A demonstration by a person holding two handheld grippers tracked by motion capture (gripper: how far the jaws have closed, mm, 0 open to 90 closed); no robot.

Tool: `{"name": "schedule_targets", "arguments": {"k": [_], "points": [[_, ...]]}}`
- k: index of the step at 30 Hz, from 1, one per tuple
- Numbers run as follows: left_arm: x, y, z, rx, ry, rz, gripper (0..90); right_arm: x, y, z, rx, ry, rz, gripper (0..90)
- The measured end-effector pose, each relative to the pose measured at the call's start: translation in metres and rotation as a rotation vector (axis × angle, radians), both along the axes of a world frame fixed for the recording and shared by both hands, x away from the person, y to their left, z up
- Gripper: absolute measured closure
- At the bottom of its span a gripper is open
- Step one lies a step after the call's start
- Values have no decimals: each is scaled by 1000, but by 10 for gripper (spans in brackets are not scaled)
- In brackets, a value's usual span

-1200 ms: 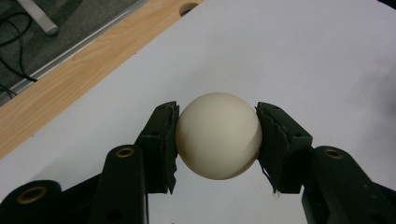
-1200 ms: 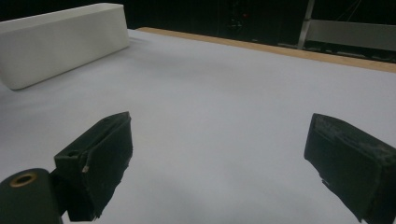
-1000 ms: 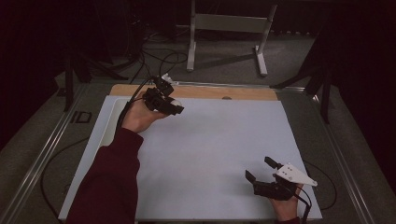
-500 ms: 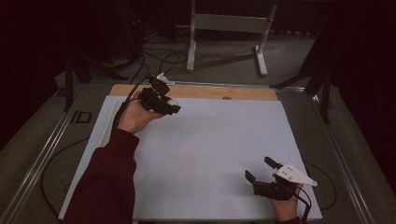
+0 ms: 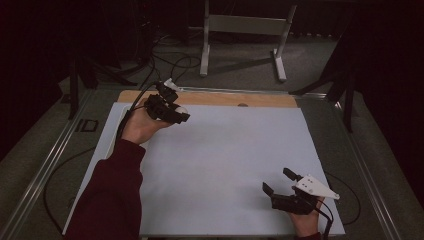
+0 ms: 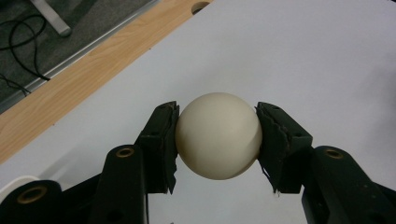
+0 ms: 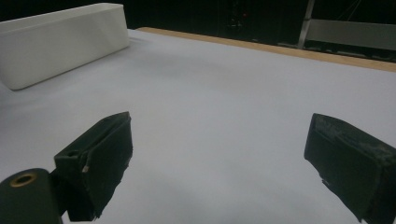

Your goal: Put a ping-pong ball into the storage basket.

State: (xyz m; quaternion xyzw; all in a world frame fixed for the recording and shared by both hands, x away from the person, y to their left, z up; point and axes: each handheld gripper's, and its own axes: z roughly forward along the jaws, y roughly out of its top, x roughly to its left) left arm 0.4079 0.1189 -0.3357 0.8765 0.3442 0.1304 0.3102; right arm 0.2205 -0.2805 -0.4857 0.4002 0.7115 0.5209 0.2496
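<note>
Left tongs [image 6: 217,140] are clamped on a cream-white ball [image 6: 218,135], one black pad pressing each side of it at about its widest line, so the grip looks centred. In the high view the same left tongs [image 5: 176,114] sit at the upper left of the frame, near the far edge of the white sheet [image 5: 235,165] that covers the tabletop, with the ball [image 5: 181,110] showing as a pale spot between the jaws. Whether the ball rests on the sheet or hangs just above it I cannot tell.

Right tongs [image 5: 281,183] lie at the lower right of the high view, jaws spread wide and holding nothing; in the right gripper view the two pads stand far apart over bare sheet [image 7: 215,121]. A long white tray [image 7: 60,42] sits at the upper left of that view, on the sheet.

As I judge it, the ball is gripped and the carry is the step in hand. The tray looks the likely place for it, though that is a guess. The next move calls for a steady clamp, since a smooth round ball can squirt out of flat pads, then bringing it over the tray's wall and letting go low so it does not bounce or roll away.
</note>
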Motion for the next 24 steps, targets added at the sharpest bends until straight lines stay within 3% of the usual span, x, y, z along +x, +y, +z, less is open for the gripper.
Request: {"name": "schedule_targets", "arguments": {"k": [24], "points": [[-5,16,3,2,-9,22,513,0,0,0,-1,0,0,74]]}}
